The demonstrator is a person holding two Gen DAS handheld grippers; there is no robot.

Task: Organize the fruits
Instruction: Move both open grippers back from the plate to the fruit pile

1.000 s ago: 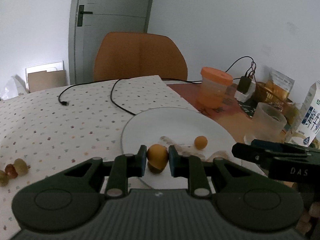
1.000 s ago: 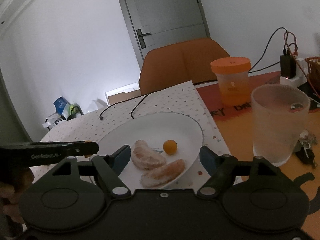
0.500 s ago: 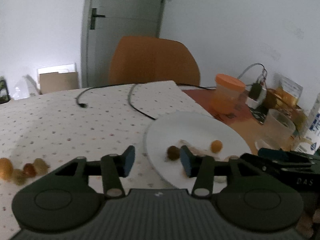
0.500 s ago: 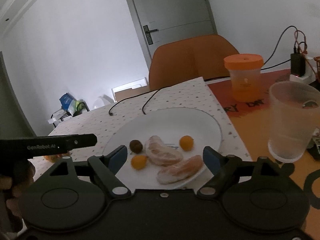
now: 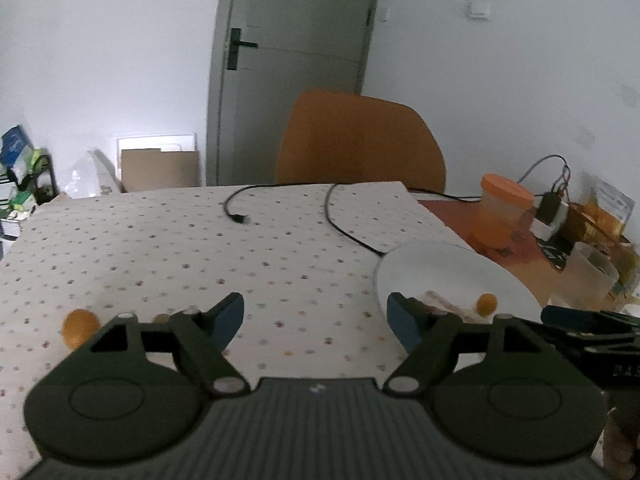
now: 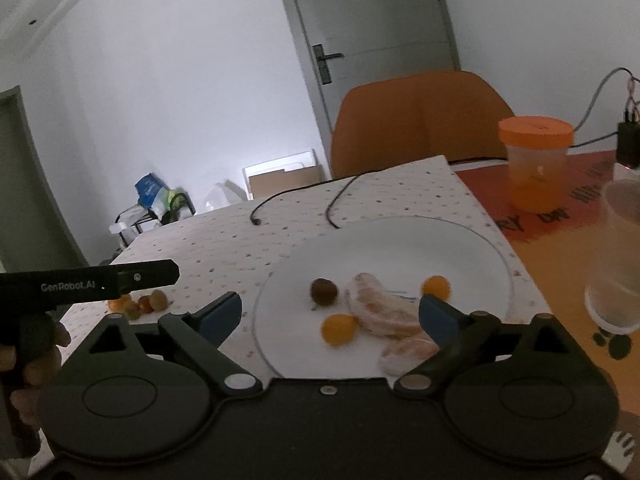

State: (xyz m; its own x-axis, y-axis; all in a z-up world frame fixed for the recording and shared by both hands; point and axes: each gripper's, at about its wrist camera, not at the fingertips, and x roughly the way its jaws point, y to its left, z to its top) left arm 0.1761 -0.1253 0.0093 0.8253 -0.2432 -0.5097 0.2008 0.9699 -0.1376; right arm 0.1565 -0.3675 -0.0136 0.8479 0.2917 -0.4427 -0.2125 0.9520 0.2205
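Left gripper (image 5: 315, 322): jaws spread wide, nothing between them, held over the dotted tablecloth (image 5: 192, 252) to the left of the plate.

Right gripper (image 6: 330, 314): jaws spread wide, nothing held, poised over the near rim of the white plate (image 6: 472, 252).

Plate contents, right wrist view: one yellow-orange small fruit (image 6: 339, 329) nearest; two peeled citrus segments, one (image 6: 406, 354) at the near rim and one (image 6: 376, 308) just behind it; one dark brown round fruit (image 6: 324, 291) to their left; one small orange fruit (image 6: 436, 287) to their right, lying apart from the others.

Loose fruit on the surface: a small cluster of mixed small fruits (image 6: 140, 305) on the tablecloth left of the plate, partly hidden under the left gripper's body; exact count cannot be told. In the left wrist view, one orange fruit (image 5: 80, 322) lies beside that gripper's left finger.

Right of plate: frosted drinking glass (image 6: 620, 256), near edge of frame.

Mid-distance: black cable (image 5: 340, 220) looped over the tablecloth; orange-lidded clear container (image 6: 534, 160) on the orange mat.

Far: orange chair back (image 5: 360, 140), grey door (image 5: 296, 60), cardboard box (image 5: 160, 168) on the floor.
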